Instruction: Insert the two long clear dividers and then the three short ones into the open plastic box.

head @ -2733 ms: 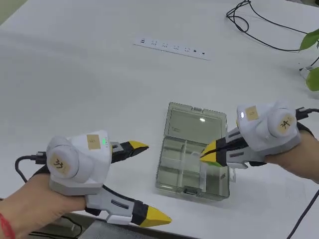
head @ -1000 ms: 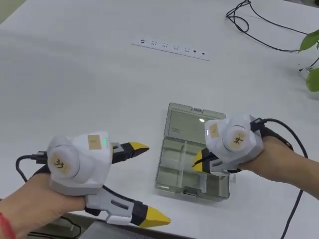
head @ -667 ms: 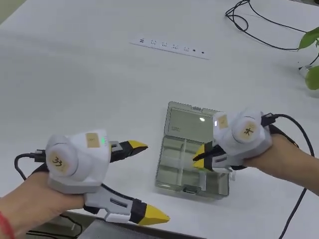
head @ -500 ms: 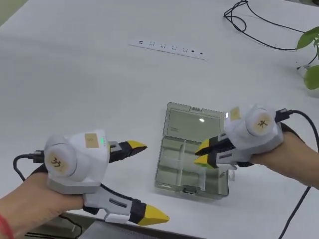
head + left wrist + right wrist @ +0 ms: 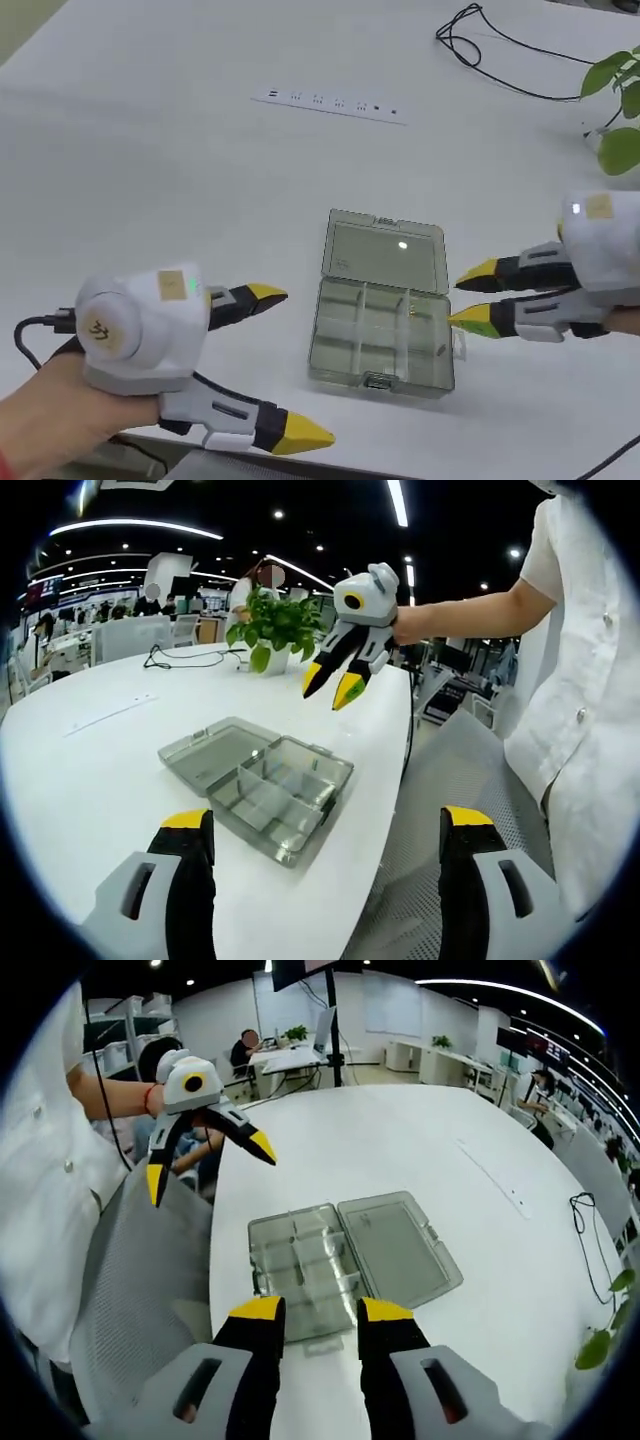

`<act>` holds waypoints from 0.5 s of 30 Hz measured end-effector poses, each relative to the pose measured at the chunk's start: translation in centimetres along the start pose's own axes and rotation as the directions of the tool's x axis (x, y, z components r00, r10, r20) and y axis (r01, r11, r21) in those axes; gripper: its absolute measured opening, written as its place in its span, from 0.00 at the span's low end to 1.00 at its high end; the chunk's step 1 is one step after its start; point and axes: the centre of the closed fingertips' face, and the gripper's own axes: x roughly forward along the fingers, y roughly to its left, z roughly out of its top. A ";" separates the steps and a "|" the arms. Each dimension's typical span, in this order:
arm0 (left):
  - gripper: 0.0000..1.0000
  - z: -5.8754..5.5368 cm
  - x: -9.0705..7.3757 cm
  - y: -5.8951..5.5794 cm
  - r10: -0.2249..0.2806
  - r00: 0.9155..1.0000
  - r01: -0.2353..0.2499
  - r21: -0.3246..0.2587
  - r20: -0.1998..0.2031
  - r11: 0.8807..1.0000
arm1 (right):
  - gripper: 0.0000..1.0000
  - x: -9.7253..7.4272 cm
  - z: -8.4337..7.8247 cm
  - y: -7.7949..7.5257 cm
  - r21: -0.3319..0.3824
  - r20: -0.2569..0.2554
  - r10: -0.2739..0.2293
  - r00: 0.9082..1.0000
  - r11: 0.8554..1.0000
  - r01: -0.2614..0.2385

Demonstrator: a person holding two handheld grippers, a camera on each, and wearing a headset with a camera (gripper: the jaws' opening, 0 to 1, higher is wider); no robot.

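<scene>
We see the plastic box (image 5: 382, 318) between the wide-open left hand-held gripper (image 5: 283, 363) and the slightly open, empty right hand-held gripper (image 5: 472, 295).

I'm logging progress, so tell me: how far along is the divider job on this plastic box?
Mostly done, it seems: clear dividers already stand in the open plastic box, splitting it into compartments, though I cannot count them. Nothing is in hand: the left gripper and right gripper are both open, empty, off the box. A small clear piece beside the box may be left to insert.
</scene>
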 end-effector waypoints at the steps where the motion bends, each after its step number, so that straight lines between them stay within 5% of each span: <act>1: 0.95 0.0 0.0 0.0 0.000 1.000 0.000 -0.001 0.000 1.000 | 0.33 -0.4 -0.4 -0.1 0.005 -0.004 -0.008 1.000 1.000 0.008; 10: 0.95 0.3 -0.3 -0.1 0.007 1.000 -0.007 0.003 -0.001 1.000 | 0.46 -3.7 -5.3 -1.2 0.014 -0.091 -0.044 0.995 0.999 0.046; 15: 0.95 0.3 -0.4 0.0 0.012 1.000 -0.012 0.007 -0.005 1.000 | 0.49 -4.7 -9.1 -1.7 -0.005 -0.194 -0.047 0.980 0.999 0.047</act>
